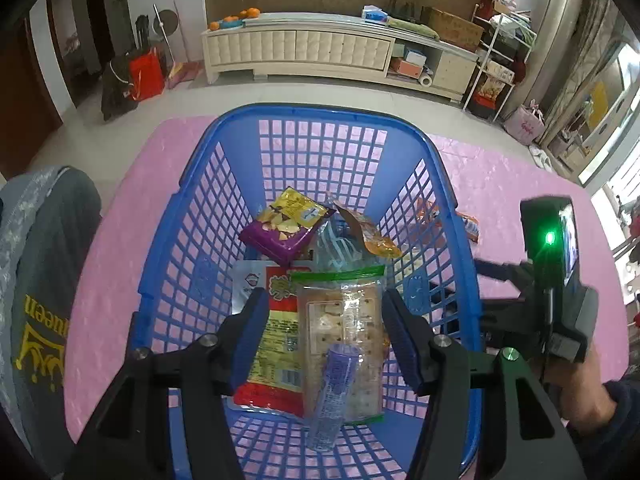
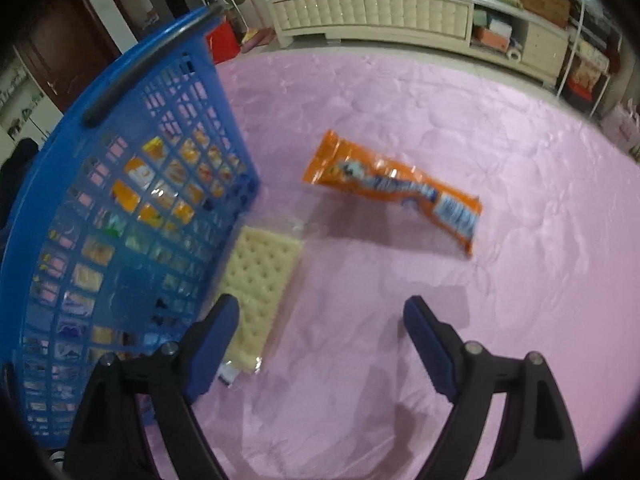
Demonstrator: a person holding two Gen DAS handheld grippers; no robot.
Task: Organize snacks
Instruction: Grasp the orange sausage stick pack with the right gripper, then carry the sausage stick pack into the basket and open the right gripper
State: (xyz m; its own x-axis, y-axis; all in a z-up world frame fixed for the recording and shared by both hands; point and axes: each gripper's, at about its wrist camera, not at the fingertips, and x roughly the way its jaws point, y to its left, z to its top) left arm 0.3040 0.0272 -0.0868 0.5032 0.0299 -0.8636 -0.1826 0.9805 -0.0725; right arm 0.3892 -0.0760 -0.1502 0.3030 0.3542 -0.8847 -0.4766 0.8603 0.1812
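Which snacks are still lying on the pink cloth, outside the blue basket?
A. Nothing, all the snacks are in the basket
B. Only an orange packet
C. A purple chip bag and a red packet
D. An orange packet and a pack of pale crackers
D: the right wrist view shows the orange packet and the cracker pack lying on the pink cloth, beside the blue basket.

Both views are being bent strongly by the fisheye lenses, with dark vignetting at the corners. Daylight is being let in through the window (image 1: 612,152), which is blown out. The left wrist view is being rendered sharp; the right wrist view is being smeared, dimmer, and soft shadows are being cast on the pink cloth (image 2: 400,320).
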